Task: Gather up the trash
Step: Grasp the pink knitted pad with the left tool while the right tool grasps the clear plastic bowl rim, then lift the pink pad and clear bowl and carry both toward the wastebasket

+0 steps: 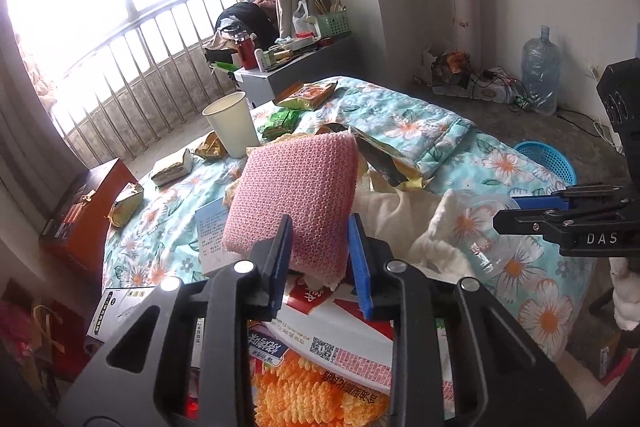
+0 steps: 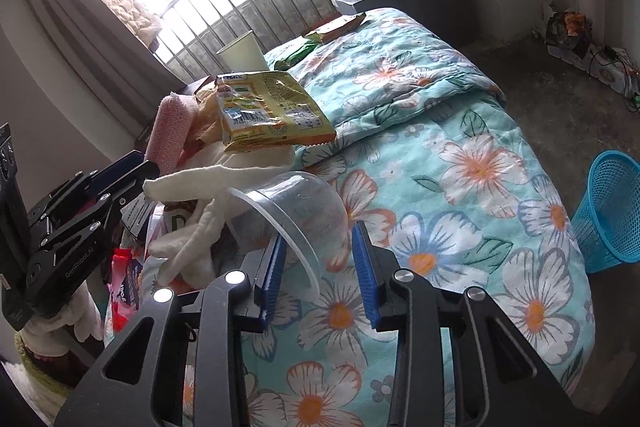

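Your left gripper has its blue pads narrowed onto the lower edge of a pink sponge, w/ each pad pressed against a side, so it's held. The sponge is a flat rectangular pad w/ a bumpy knit-like mesh face, tilted up in the center of the left wrist view; in the right wrist view it shows edge-on at center left.

Your right gripper is partly open around a clear plastic cup lying on its side, rim toward the camera. The left pad is at the rim; the right pad stands just beside the cup wall, and contact can't be confirmed, so grip is unclear. The cup is thin, glossy, see-thru.

It all sits on a quilt, soft teal fabric w/ white-orange flowers. A crinkly yellow snack wrapper rests above the cup, on a cream fleece cloth. A paper cup stands upright in the upper center-left of the left view, w/ green and orange wrappers behind it. A blue mesh plastic basket stands on the floor at the right edge of the right view.
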### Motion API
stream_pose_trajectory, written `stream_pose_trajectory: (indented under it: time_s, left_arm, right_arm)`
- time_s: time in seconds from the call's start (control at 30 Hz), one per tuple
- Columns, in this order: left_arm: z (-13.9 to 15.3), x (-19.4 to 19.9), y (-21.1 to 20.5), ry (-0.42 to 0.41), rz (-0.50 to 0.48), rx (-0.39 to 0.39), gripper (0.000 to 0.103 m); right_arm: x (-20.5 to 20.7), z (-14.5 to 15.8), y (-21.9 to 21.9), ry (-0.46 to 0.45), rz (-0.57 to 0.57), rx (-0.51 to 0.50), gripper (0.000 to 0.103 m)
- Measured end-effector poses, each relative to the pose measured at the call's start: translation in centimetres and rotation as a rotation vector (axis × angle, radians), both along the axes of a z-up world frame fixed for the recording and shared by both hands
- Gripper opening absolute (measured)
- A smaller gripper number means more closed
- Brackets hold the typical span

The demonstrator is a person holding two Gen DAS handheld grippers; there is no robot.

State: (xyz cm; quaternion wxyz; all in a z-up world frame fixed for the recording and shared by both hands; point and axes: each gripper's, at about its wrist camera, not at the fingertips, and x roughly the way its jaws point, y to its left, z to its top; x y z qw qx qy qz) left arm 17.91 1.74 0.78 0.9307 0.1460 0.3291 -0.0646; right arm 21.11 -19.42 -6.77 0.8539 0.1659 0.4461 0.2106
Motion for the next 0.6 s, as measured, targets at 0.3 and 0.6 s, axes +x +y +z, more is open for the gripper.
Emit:
stream_pose_trajectory:
  time_s: [0.3, 0.6]
  left_arm:
    - [1.7, -1.4, 2.7, -0.066, 0.068, -0.049, 0.004]
    - [3.7, -2.9, 4.7, -0.122, 0.127, -0.085, 0.000]
  right_arm:
    - [-1.2, -0.2, -2.0, 0.023, -0.057, 0.030, 0.008]
    - [-2.7, 0.3, -4.2, 0.010, -0.108, 0.067, 0.006]
